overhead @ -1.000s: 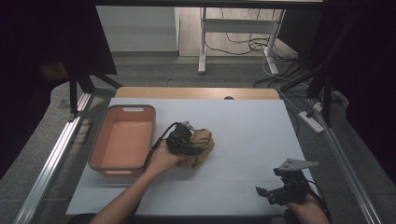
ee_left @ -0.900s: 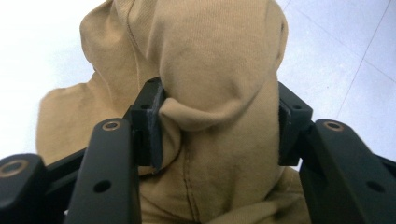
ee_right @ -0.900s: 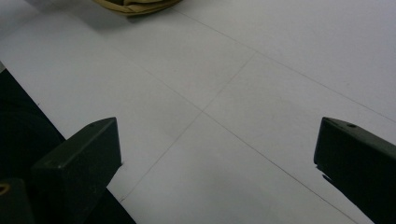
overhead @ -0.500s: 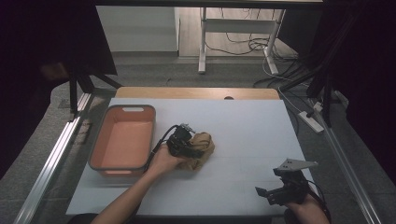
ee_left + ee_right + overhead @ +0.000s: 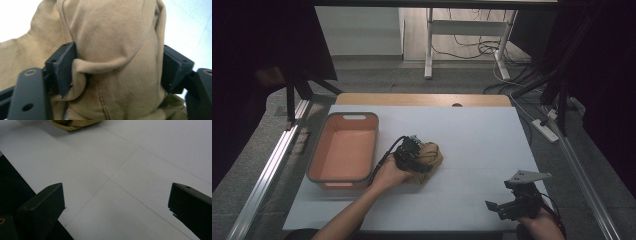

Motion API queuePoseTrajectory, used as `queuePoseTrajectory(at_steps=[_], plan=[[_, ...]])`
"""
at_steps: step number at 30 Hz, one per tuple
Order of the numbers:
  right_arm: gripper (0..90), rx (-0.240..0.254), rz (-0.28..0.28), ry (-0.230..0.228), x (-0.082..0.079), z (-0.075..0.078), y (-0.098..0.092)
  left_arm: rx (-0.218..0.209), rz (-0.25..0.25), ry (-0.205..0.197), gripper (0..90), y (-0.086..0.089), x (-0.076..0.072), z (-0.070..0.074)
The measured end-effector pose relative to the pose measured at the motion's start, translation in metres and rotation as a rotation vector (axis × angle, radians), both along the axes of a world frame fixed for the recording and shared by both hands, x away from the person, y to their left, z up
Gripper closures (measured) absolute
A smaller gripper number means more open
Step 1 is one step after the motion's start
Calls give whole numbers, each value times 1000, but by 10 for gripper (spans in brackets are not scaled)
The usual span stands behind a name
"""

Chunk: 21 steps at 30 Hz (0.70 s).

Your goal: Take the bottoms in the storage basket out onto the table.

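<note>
- The white table (image 5: 472, 145) carries everything; most of its top is bare, probably to leave room for handling cloth.
- An orange plastic basket (image 5: 343, 150) stands at the table's left, just beside the work, likely so it is an easy place to drop the cloth into.
- The tan cloth (image 5: 427, 159) lies bunched in a soft heap near the table's middle, just right of the basket. Seen close in the left gripper view, it (image 5: 112, 50) is a matte knit with a stitched seam and rounded folds.
- The left gripper (image 5: 412, 155) sits on the heap; its jaws have just been opening, and a thick fold bulges between them, the pads touching its sides rather than pinching hard.
- The right gripper (image 5: 512, 202) rests well apart at the near right edge, jaws wide apart on nothing, probably waiting.
</note>
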State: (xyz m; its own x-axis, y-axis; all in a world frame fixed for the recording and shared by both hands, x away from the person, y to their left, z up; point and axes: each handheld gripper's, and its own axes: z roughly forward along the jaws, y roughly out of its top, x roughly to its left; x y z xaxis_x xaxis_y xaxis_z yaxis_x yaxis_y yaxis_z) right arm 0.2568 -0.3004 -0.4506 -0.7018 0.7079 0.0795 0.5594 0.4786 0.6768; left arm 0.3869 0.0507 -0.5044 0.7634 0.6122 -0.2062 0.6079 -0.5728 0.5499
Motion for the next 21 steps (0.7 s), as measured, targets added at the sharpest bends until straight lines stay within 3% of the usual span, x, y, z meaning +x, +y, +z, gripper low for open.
queuePoseTrajectory(at_steps=[3,21], plan=[[10,-3,2,1,0,0,0,8,5,2,142,-1,0,-2],[10,-14,17,7,0,0,2,8,-12,-15,0,-3,0,-3]])
